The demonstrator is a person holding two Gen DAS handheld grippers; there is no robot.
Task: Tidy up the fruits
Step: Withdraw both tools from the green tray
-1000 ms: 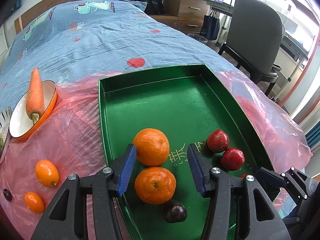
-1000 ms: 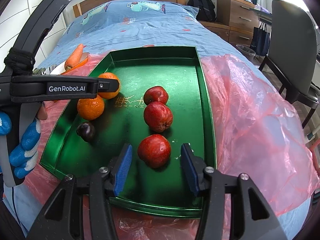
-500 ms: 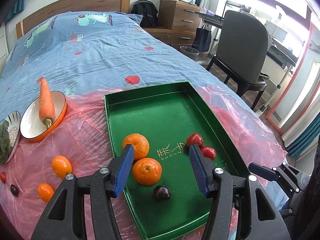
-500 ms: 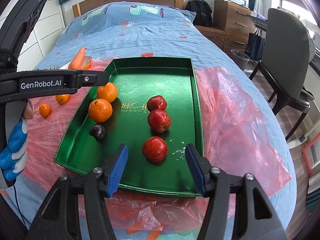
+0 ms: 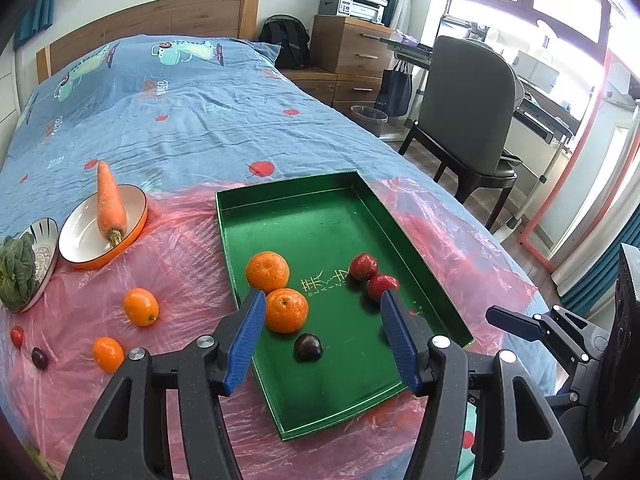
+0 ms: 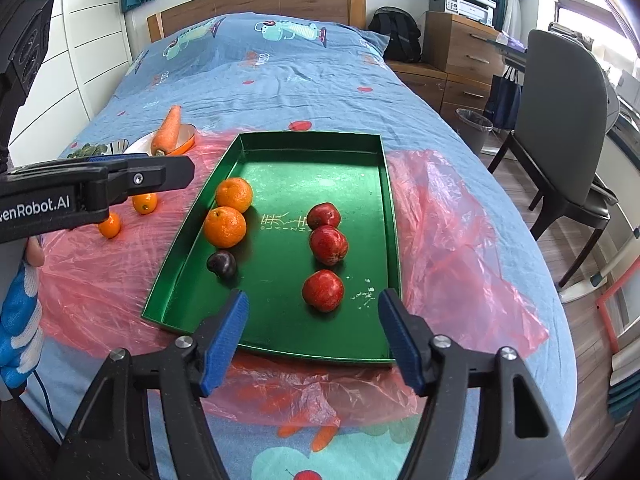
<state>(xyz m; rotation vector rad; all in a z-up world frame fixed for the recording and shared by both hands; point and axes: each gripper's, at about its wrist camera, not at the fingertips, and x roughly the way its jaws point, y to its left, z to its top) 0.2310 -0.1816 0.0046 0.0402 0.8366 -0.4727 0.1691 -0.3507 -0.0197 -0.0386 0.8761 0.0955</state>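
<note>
Green metal, the tray (image 6: 390, 216) fills the middle of the right wrist view, lying on a pink plastic sheet (image 6: 460, 240) spread over a blue bedcover (image 6: 280, 72). Along the tray's left side sit two oranges (image 6: 225, 227), one touching the other, with a dark plum (image 6: 222, 264) just below them. Toward the tray's right side three red apples (image 6: 329, 245) stand in a column; the upper two touch and the lowest (image 6: 323, 290) sits a little apart.

In the left wrist view, left of the tray on the plastic, lie two small orange fruits (image 5: 140, 306), and at the far left edge a small red fruit (image 5: 17, 337) and a small dark one (image 5: 39, 358). Above them, at middle left, a carrot (image 5: 111, 204) leans in a white bowl with an orange rim (image 5: 80, 240), beside a patterned bowl holding leafy greens (image 5: 18, 272).

The right gripper (image 6: 314, 334) hangs at the bottom of its frame with its blue pads spread wide and nothing between them; the lowest apple shows in the gap, farther off and untouched. The left gripper (image 5: 323, 336) hangs over the tray's near end, its jaws parted and holding nothing; they have just been opening. A gloved hand (image 6: 18, 320) shows at the left edge of the right wrist view.
</note>
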